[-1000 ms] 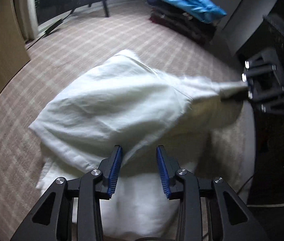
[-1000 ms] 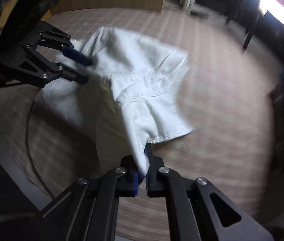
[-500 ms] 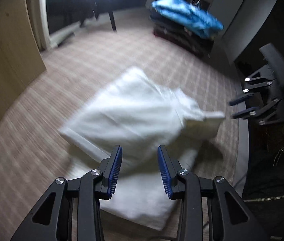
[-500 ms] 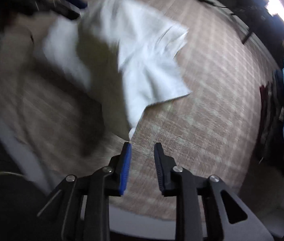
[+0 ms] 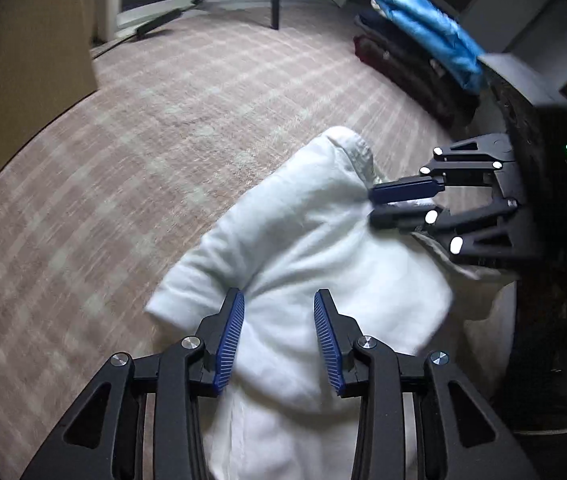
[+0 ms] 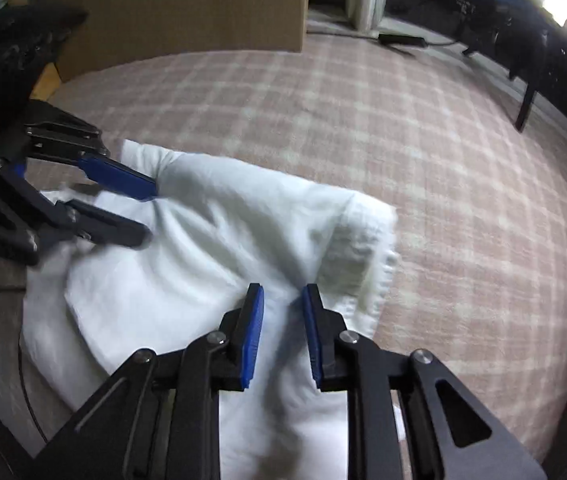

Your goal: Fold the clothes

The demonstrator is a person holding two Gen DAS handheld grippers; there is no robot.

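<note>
A white garment (image 5: 315, 248) lies loosely folded on the checked carpet (image 5: 203, 120); the right wrist view shows its hemmed edge (image 6: 379, 264) turned up. My left gripper (image 5: 279, 320) points down over the near part of the garment. Its jaws stand apart and the blue pads are bare. From the right wrist view the left gripper (image 6: 149, 214) straddles the cloth's far left edge. My right gripper (image 6: 283, 292) hangs over a ridge of the white garment (image 6: 223, 248). Its jaws are closing with cloth between them and a gap still showing. In the left wrist view, the right gripper (image 5: 371, 206) is at the garment's right edge.
A stack of folded clothes topped by a blue item (image 5: 423, 28) sits at the back right. A brown panel (image 5: 23, 60) stands on the left, and a dark furniture leg (image 5: 275, 8) behind. A cable and power strip (image 6: 403, 40) lie by the doorway.
The right gripper let go of the garment's corner, swung away, then came back down over the cloth. The stretched garment dropped into a folded heap. The left gripper shifted over it.
</note>
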